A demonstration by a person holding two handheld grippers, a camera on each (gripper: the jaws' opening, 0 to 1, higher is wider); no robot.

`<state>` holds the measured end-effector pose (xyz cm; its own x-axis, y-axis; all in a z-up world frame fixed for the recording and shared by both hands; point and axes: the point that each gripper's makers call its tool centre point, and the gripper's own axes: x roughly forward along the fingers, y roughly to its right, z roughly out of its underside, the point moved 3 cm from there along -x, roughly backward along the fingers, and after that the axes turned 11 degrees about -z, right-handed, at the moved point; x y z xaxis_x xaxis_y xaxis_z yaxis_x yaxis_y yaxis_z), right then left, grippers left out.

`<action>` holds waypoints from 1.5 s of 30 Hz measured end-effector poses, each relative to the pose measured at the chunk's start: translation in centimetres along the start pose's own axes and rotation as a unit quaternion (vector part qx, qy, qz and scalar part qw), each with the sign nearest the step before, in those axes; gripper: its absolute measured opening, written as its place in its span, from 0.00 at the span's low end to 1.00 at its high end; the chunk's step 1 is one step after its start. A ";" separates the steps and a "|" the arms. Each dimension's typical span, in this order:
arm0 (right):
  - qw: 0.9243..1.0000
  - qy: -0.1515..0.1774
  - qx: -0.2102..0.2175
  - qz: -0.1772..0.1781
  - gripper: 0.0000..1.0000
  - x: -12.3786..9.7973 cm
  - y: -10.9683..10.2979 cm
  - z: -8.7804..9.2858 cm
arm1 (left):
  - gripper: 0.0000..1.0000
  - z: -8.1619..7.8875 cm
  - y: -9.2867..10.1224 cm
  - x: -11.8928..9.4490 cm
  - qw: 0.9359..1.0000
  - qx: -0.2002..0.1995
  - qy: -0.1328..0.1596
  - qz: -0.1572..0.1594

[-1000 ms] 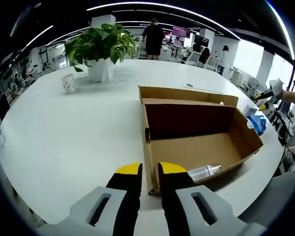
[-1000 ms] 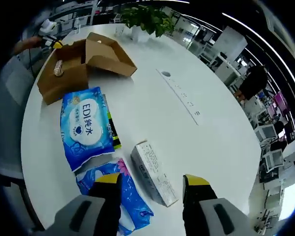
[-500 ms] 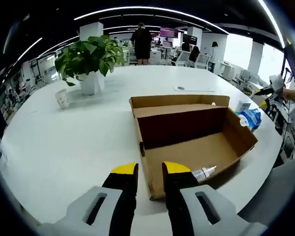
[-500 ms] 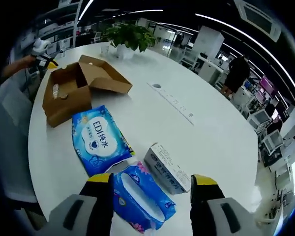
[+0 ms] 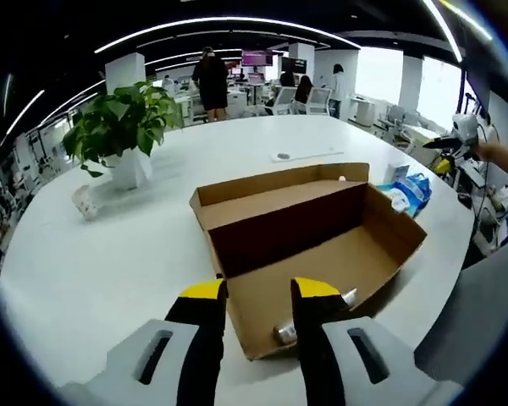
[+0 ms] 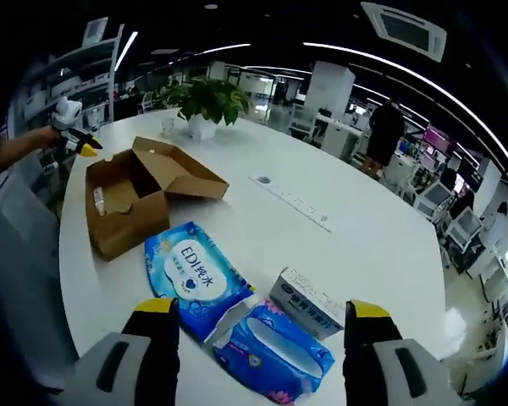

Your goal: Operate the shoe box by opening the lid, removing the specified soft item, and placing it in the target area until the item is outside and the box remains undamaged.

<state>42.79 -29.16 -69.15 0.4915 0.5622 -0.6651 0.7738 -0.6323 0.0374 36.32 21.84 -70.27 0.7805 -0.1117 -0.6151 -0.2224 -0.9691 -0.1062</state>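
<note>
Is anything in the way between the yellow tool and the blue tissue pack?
No. The right tool hangs open right above the blue tissue pack, with nothing visible between them. The wipes pack and small white box lie beside it.

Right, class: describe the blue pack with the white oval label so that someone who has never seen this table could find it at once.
Start at the open cardboard shoe box on the white table. Beside it, toward the right gripper, lies the flat blue wipes pack. It alone carries a white oval label printed EDI; the neighbouring blue tissue pack has pink flowers and an open slit, and the small carton is white.
</note>
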 end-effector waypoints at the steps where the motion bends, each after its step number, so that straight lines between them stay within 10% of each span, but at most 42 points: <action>1: 1.000 0.005 0.003 0.000 0.83 -0.1 -0.3 0.0 | 0.35 -0.2 0.1 0.0 1.000 0.006 0.000 0.007; 14: 0.999 0.043 0.023 0.008 0.99 -0.8 -4.0 0.0 | 0.46 -1.8 1.7 0.8 0.997 0.043 -0.008 0.064; 45: 0.995 0.089 0.049 0.007 0.99 -1.4 -11.7 1.0 | 0.61 -1.9 4.2 2.4 0.974 0.167 -0.034 0.151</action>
<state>32.62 -23.06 -69.36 0.5725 0.6329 -0.5212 0.7280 -0.6848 -0.0319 38.34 17.08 -70.70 0.6130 -0.3542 -0.7062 -0.6221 -0.7674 -0.1551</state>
